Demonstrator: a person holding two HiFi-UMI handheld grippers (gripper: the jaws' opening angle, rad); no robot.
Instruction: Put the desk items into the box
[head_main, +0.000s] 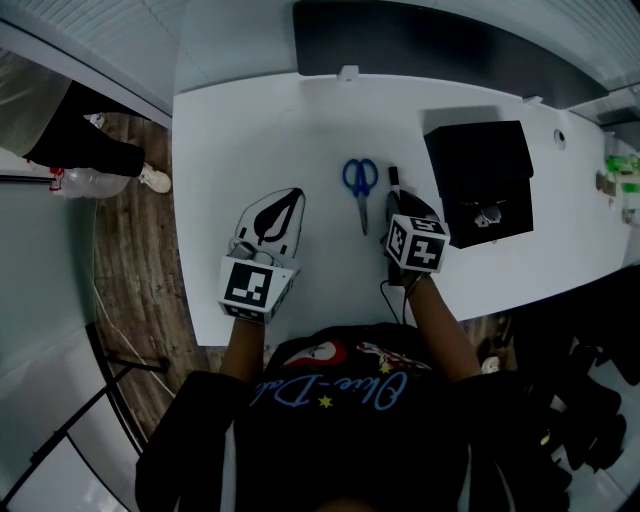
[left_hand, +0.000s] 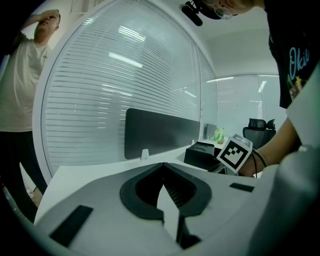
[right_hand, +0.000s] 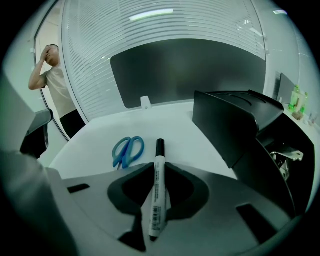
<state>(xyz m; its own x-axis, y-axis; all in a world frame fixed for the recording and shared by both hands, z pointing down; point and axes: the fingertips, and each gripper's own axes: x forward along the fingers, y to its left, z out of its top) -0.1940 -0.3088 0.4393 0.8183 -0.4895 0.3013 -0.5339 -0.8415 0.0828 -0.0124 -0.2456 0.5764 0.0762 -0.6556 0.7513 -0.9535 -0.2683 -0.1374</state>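
The right gripper is clenched on a white marker. Its two jaws press the barrel from either side, and the marker runs lengthwise along the gap between them. The black cap sticks out past the jaw tips, and the labelled end lies back toward the gripper's body. Ahead of this gripper and a little to its left, blue-handled scissors lie flat on the white table, apart from the marker's cap. To the gripper's right stands the black box, close beside it, with its lid raised and small metal clips visible inside.

The left gripper is well off to the left of the right one, beyond the scissors. Its jaws are drawn together at the tips with nothing caught between them. Far ahead of both grippers a dark panel stands along the table's back edge.
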